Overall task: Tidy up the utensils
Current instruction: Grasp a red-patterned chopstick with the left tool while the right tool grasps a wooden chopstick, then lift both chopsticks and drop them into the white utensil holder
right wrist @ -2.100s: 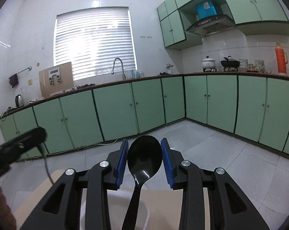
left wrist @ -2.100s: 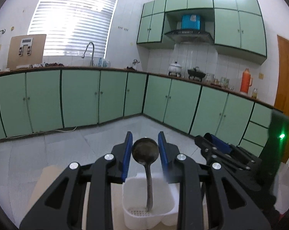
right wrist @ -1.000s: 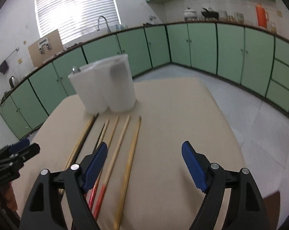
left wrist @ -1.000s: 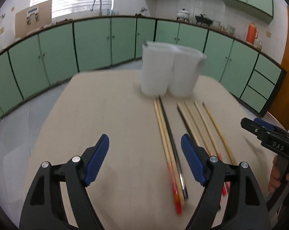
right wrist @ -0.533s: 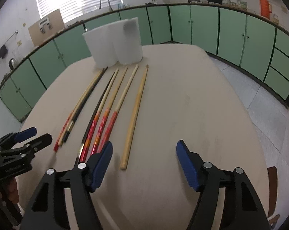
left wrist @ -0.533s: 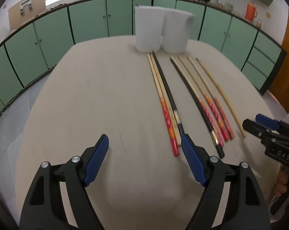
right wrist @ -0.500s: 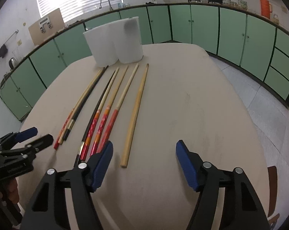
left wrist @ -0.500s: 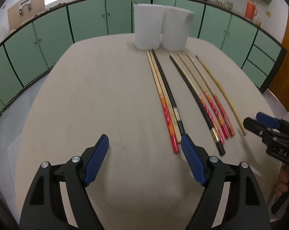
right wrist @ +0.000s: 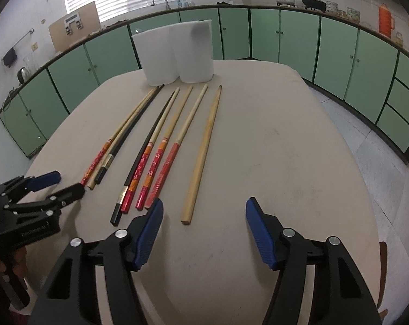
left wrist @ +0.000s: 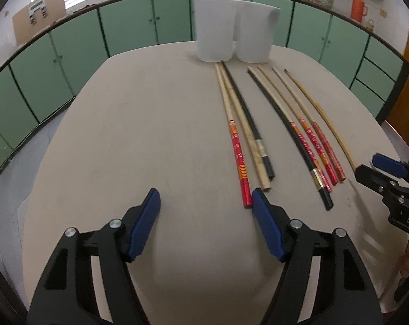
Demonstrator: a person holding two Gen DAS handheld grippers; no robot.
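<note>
Beige table (left wrist: 150,124): rounded top, bare at the near side under both grippers
White holder (left wrist: 233,29): two joined tubs, upright at the table's far edge; contents hidden from here
Chopsticks (left wrist: 258,124): seven long sticks lying flat, thin ends toward the holder, spread in a loose fan
Left group: red-ended stick (left wrist: 238,151), plain wooden one and a black one, close together, touching in places
Right group: black stick (right wrist: 135,162), three red-patterned ones, then a plain pale stick (right wrist: 201,157) set slightly apart
Left gripper (left wrist: 205,203): blue pads spread and closing, nothing between them; right pad just beside the red-ended stick's tip
Right gripper (right wrist: 204,211): jaws apart and closing, empty; the pale stick's near end lies just ahead of the gap
Background: green cabinets (right wrist: 285,35) along the walls
</note>
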